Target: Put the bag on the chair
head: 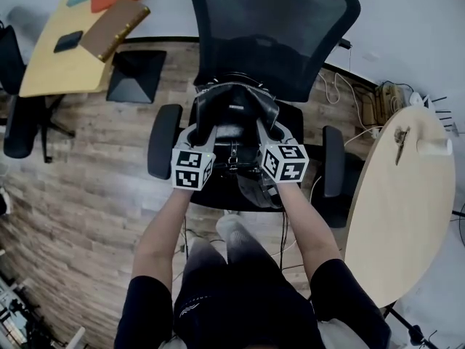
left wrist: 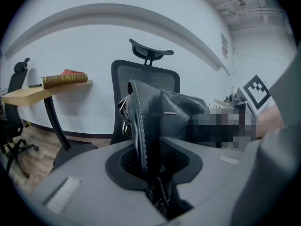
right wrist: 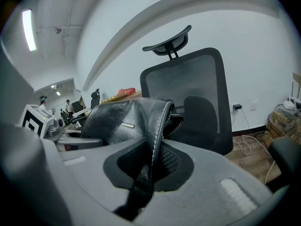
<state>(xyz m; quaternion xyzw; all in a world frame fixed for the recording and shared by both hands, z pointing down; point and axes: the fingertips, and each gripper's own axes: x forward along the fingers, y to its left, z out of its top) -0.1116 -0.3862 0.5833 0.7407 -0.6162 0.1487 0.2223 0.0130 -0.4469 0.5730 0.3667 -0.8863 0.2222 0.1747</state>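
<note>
Both forearms (head: 161, 231) reach straight out from the lap, side by side. The left gripper (head: 198, 133) has its jaws a little apart round one stitched end of the bag (head: 234, 106), and the leather sits loose between them. The bag stands upright over the seat of the chair (head: 269, 27), between the armrests and before the mesh back. Whether it rests on the seat I cannot tell. The right gripper (head: 270, 131) has its jaws clamped on the bag's other end. Off left, the left bench (head: 54, 67) carries a book (head: 114, 26). The right bench (head: 399, 209) stands close beside the chair, with cables (head: 349, 93) on the floor behind.
</note>
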